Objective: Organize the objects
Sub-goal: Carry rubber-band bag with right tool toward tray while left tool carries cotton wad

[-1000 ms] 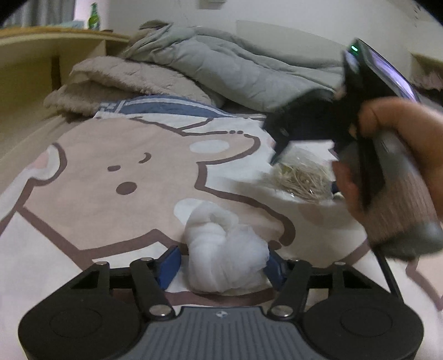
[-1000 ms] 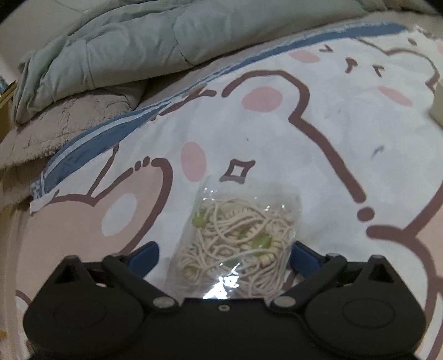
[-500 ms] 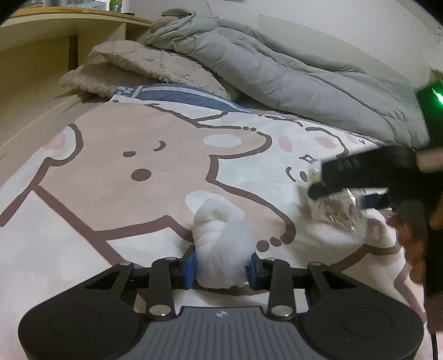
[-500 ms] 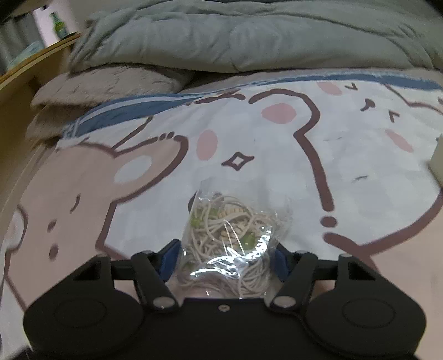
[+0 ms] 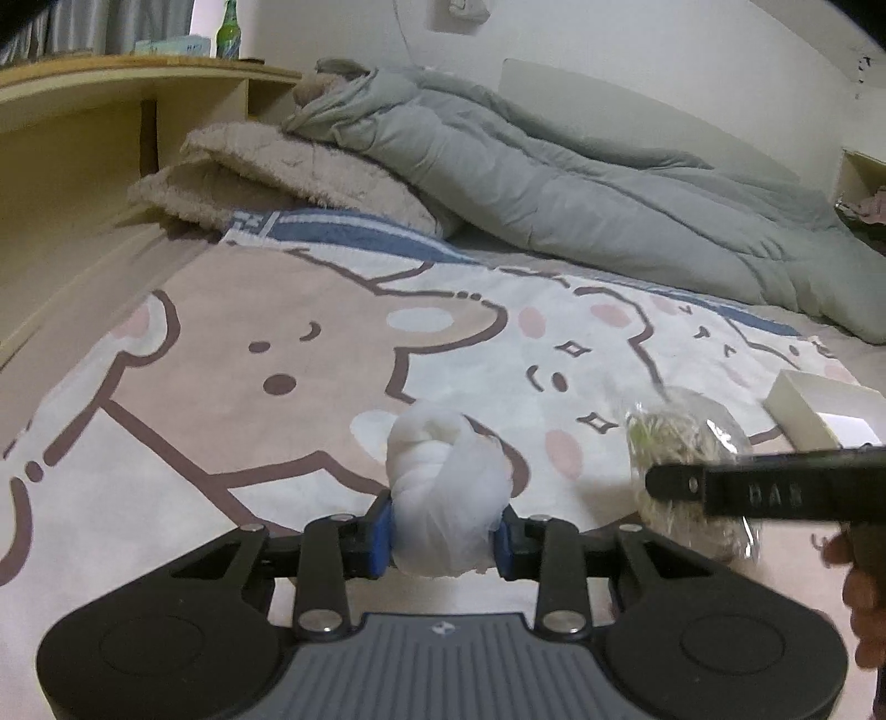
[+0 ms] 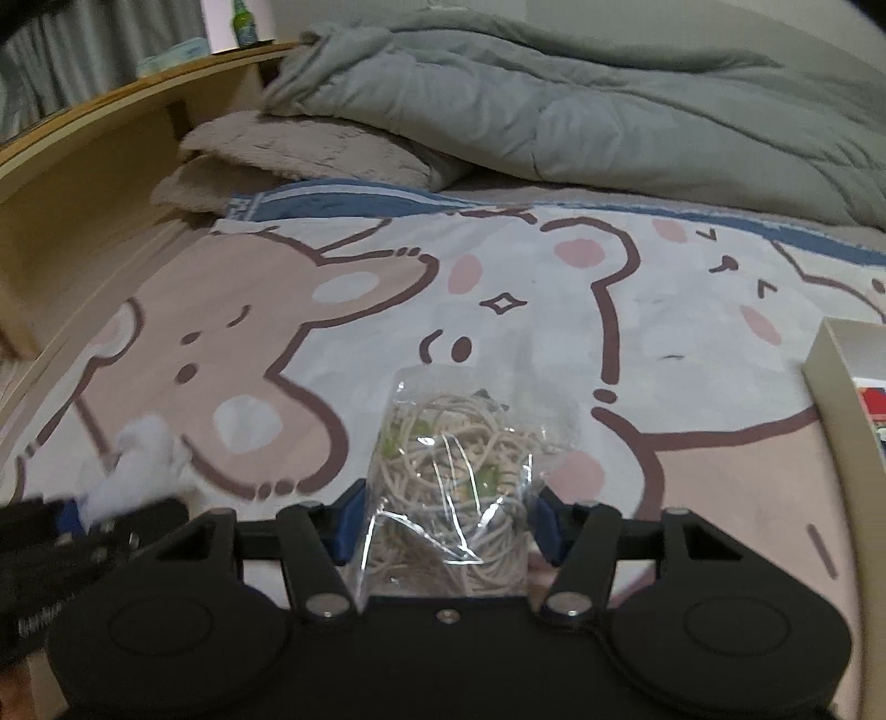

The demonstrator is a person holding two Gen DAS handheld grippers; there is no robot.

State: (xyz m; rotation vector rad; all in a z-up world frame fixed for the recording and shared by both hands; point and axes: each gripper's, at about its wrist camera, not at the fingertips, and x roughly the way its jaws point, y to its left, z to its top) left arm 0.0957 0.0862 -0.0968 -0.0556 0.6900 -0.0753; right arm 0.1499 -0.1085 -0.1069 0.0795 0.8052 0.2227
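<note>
A knotted white cloth bundle is pinched between the blue pads of my left gripper, which is shut on it just above the bear-print blanket. My right gripper has a clear bag of beige cord between its blue pads. Its jaws are still closing and the pads press on the bag's sides. In the left wrist view the bag hangs at the right behind the right gripper's black body. The right wrist view shows the bundle at the lower left.
A cream open box lies on the blanket at the right, close to the bag. A grey duvet and a beige fleece blanket are piled at the back. A wooden shelf with a green bottle runs along the left.
My left gripper shut on the white bundle and lifted it slightly. My right gripper narrowed onto the bag, rolled level and carried it sideways toward the cream box.
</note>
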